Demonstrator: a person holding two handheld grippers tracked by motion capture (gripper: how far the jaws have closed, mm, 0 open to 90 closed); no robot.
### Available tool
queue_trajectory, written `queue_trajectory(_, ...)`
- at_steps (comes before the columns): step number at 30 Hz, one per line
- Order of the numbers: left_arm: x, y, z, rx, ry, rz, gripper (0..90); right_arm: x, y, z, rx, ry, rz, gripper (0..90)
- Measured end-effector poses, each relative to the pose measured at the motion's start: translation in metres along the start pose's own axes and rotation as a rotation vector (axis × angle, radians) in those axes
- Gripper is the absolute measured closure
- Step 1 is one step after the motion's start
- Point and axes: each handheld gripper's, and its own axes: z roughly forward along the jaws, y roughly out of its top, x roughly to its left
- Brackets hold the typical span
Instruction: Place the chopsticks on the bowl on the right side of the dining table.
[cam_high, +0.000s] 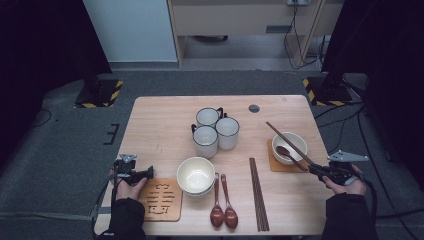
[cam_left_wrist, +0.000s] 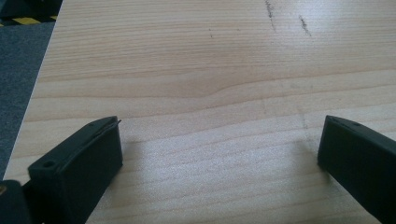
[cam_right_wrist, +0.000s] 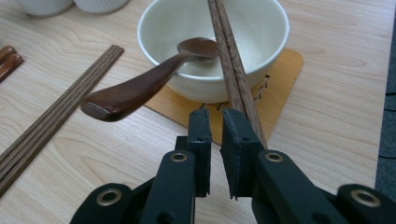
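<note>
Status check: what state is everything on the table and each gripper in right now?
White ceramic bowl on orange mat: upright, holding a spoon.
Dark wooden spoon: head in bowl, handle leaning out.
Brown wooden chopstick pair: laid across that bowl's rim.
Stacked white bowls: upright, empty.
Three white mugs: upright.
Left gripper: open.
Right gripper: almost shut, gripping nothing.

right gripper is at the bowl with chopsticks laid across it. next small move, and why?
Probably ease the right gripper straight back, away from the bowl. The chopsticks already lie across its rim beside the spoon. Their near end runs along the outside of one of the fingers, and the narrow gap between them looks empty. A sideways move could knock the chopsticks off.
</note>
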Motion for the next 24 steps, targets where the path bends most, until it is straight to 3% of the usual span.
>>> queue_trajectory(24,0.0,0.0,0.0,0.0,0.0,0.0,0.0,-0.0073,-0.0026,0.0027,-0.003,-0.043,0.035,74.3)
